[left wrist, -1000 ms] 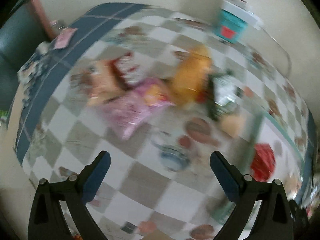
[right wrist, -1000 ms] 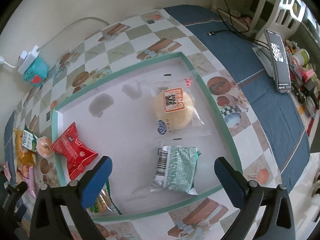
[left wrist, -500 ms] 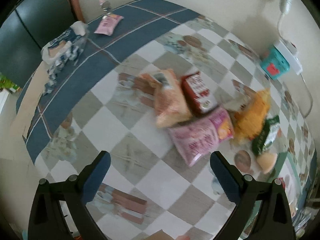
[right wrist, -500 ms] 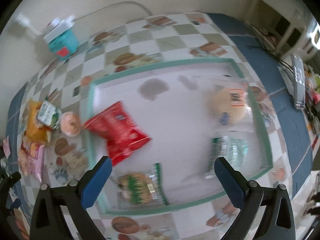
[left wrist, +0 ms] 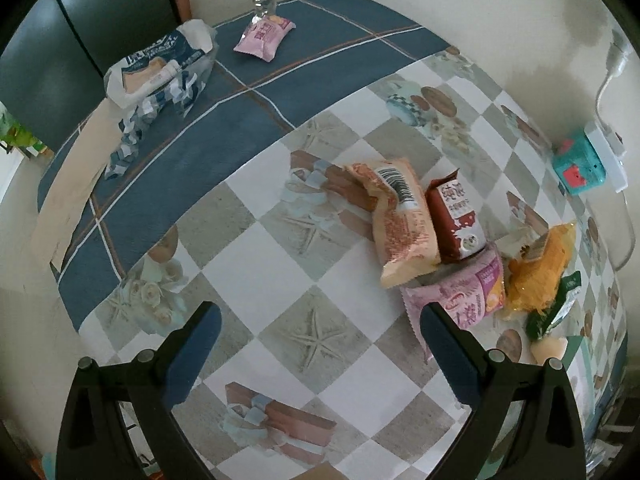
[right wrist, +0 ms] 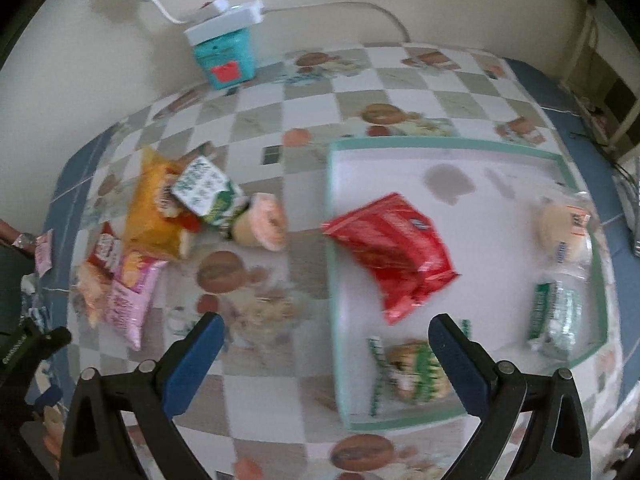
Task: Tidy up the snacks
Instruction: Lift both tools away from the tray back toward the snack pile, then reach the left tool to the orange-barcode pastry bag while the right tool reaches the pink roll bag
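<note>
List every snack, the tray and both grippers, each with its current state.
left gripper: open, empty
right gripper: open, empty
tray: holds four packets
red bag: in tray, overhanging its left rim
round bun: in tray
green-white packet: in tray
green cookie pack: in tray
orange bag: in the pile outside tray
pink bag: flat, outside tray

Checked tablecloth on the desk looks like smooth, slightly glossy vinyl. Peach snack bag and pink snack bag are shiny crinkled plastic film. Red snack packet is glossy foil-like plastic. Green-rimmed white tray looks matt plastic. Black gripper frames look matt plastic with blue pads.
</note>
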